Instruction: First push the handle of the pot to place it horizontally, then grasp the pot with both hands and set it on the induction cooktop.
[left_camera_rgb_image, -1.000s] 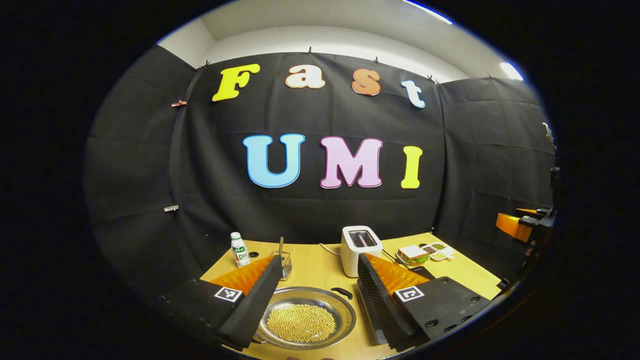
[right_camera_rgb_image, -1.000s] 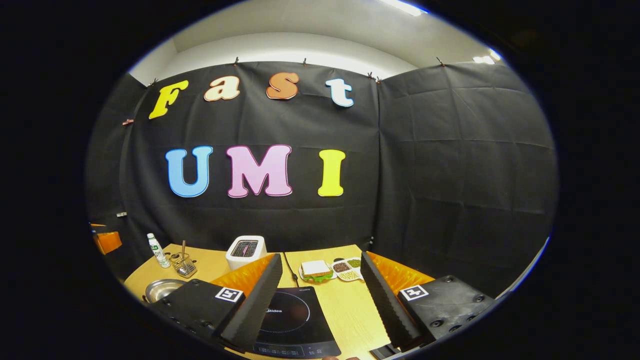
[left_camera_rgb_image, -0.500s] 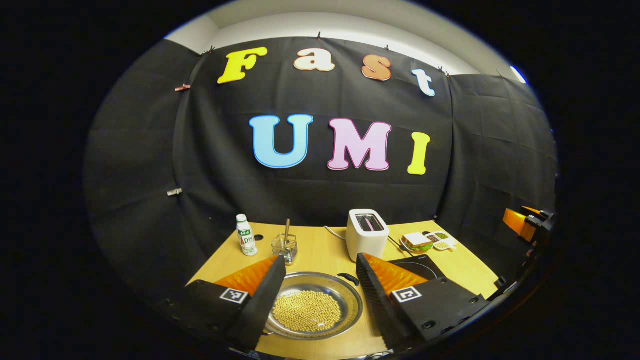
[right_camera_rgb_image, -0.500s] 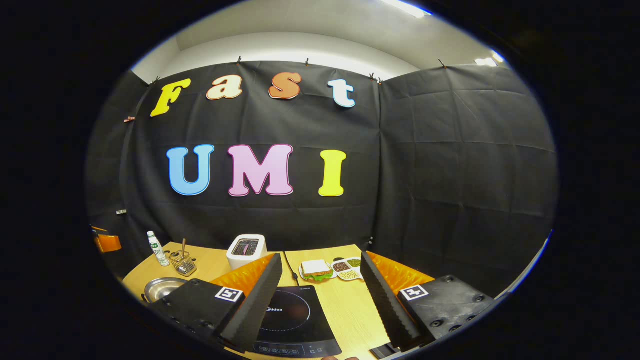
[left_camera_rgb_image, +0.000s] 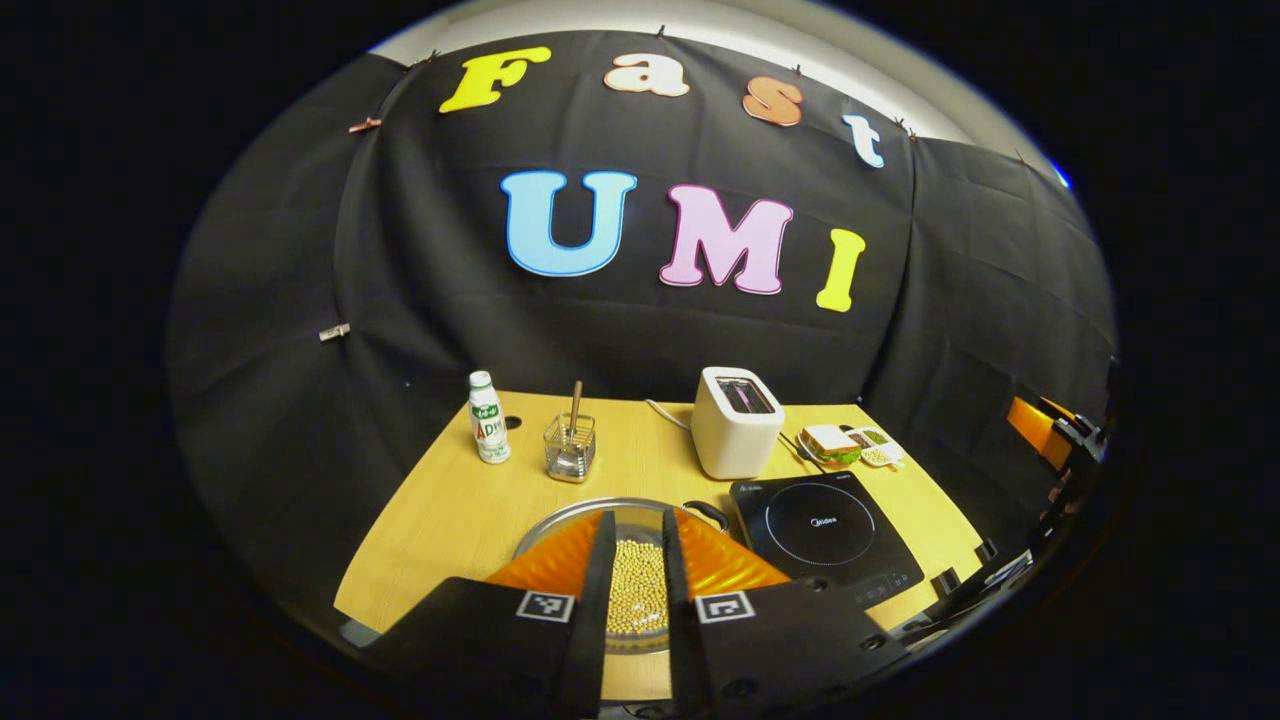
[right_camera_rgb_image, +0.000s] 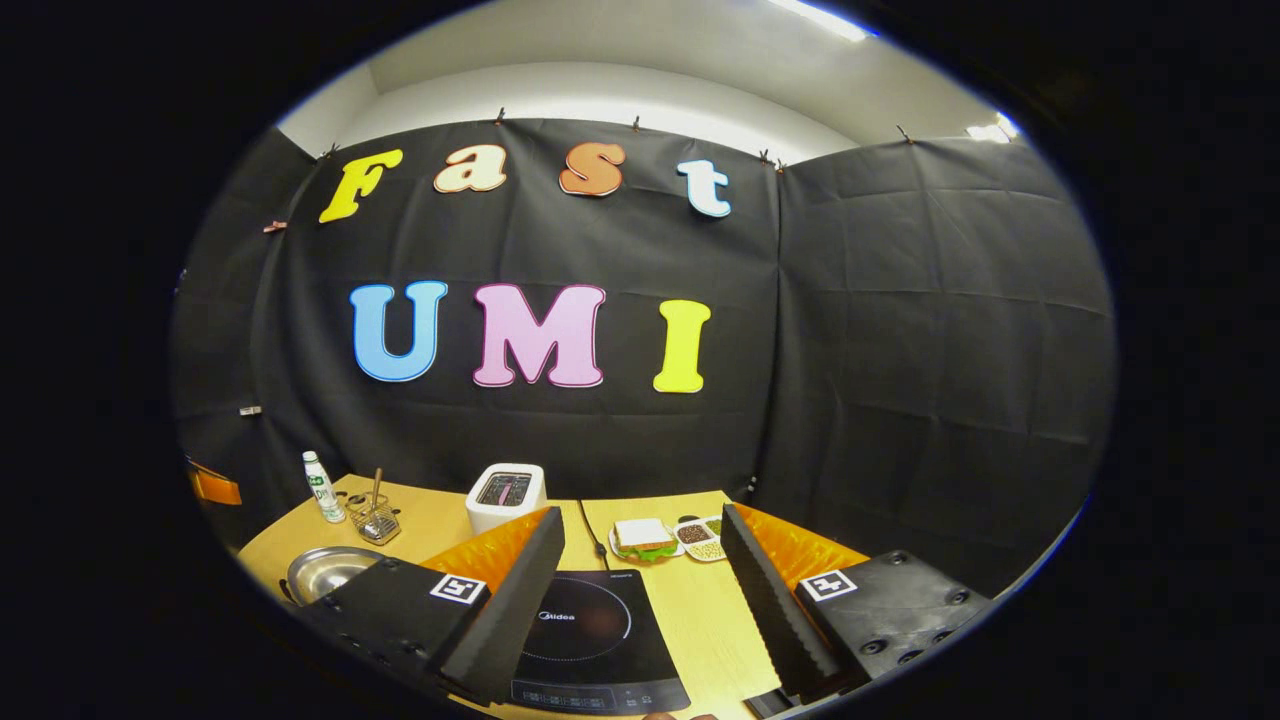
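Observation:
A shallow steel pot (left_camera_rgb_image: 556, 514) full of yellow beans (left_camera_rgb_image: 638, 585) sits on the wooden table, its short black handle (left_camera_rgb_image: 708, 513) at the far right rim, pointing toward the black induction cooktop (left_camera_rgb_image: 822, 530) beside it. My left gripper (left_camera_rgb_image: 636, 520) hovers above the near part of the pot, fingers drawn together with a narrow slit between them and nothing held. My right gripper (right_camera_rgb_image: 640, 512) stands open above the cooktop (right_camera_rgb_image: 590, 640), gripping nothing. In the right gripper view the pot (right_camera_rgb_image: 325, 570) lies to the left, partly hidden by a finger.
Along the back of the table (left_camera_rgb_image: 450, 510) stand a small bottle (left_camera_rgb_image: 488, 418), a wire basket (left_camera_rgb_image: 571, 450) with a utensil, a white toaster (left_camera_rgb_image: 736, 435), a sandwich plate (left_camera_rgb_image: 828, 443) and a small dish (left_camera_rgb_image: 875, 450). Black cloth walls close the booth.
My left gripper's fingers went from wide open to nearly touching, and its view rose and tipped down over the table. The right gripper barely shifted. The pot stayed put.

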